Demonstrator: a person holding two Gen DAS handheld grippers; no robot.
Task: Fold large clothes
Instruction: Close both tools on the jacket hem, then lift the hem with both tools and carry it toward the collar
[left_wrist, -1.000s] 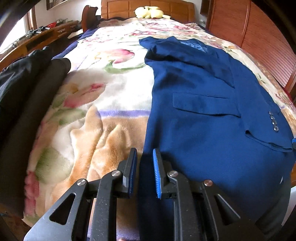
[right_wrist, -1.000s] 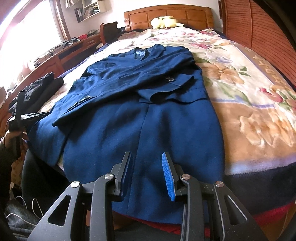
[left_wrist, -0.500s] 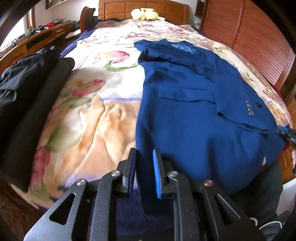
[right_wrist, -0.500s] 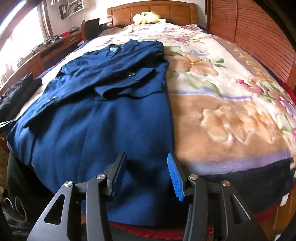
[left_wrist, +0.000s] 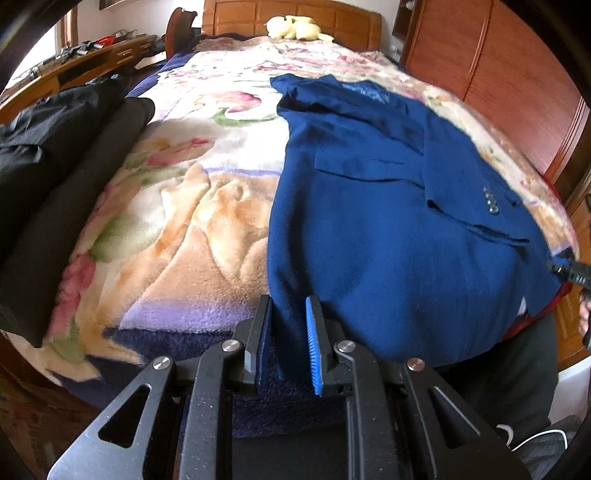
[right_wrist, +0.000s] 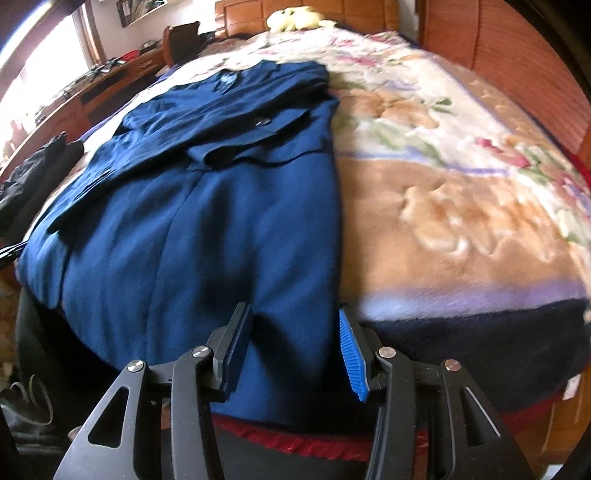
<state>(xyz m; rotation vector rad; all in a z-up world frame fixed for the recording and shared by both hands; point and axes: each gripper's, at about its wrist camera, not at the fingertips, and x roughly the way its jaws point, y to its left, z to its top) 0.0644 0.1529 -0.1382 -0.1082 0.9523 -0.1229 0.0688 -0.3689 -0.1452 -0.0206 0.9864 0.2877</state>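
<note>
The left gripper (left_wrist: 288, 328), jaws narrowly parted, straddles the hem corner of a blue coat (left_wrist: 388, 229) without clamping it; the right gripper (right_wrist: 293, 345), jaws having just widened, brackets the opposite hem corner. The coat lies along the bed's (right_wrist: 461, 221) foot edge.

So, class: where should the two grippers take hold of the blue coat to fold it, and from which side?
Grip the blue coat at its two hem corners, from the foot of the bed: the hem hangs over that edge, and the left gripper and right gripper already straddle them.
</note>
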